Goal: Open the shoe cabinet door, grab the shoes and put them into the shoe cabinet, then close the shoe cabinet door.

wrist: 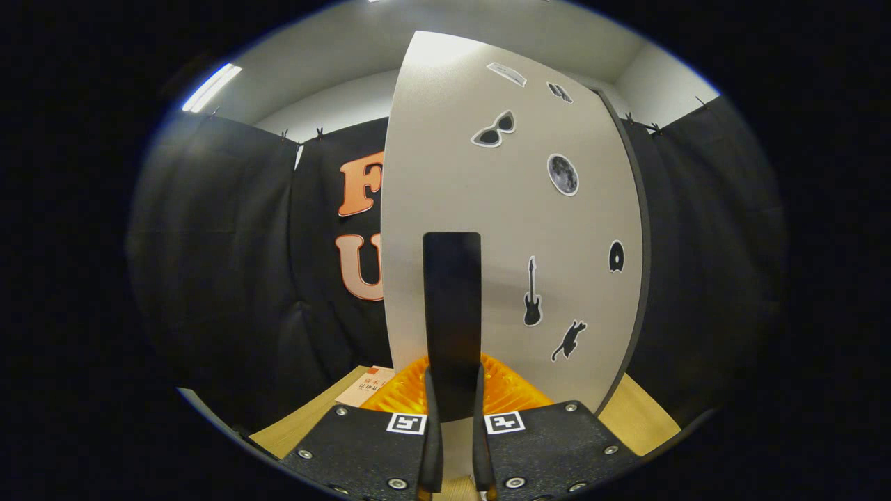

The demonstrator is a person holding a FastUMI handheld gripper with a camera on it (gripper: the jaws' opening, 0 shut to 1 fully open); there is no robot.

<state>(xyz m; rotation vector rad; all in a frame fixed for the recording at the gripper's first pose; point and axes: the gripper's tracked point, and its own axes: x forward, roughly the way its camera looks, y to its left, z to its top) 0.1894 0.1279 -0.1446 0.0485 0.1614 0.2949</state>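
Claw (452, 390): fingers drawn in close on either side of the dark upright handle, both pressed on its lower end; fingertips themselves partly hidden behind the handle.
Cabinet door (487, 229): pale grey panel just beyond the fingers, standing upright, dark edge visible along its right side; cabinet interior hidden behind it.
Handle (452, 306): dark vertical bar on the door, lower end pinched between the fingers.
Table (640, 414): light wood, seen either side of the claw, mostly covered.
Orange ribbed thing (505, 393): low behind the fingers, cut off, hard to identify.
Stickers: sunglasses (494, 129), moon (562, 174), guitar (532, 292), cat (569, 339) on the door.
Booklet (362, 388): left of the orange thing, partly hidden.
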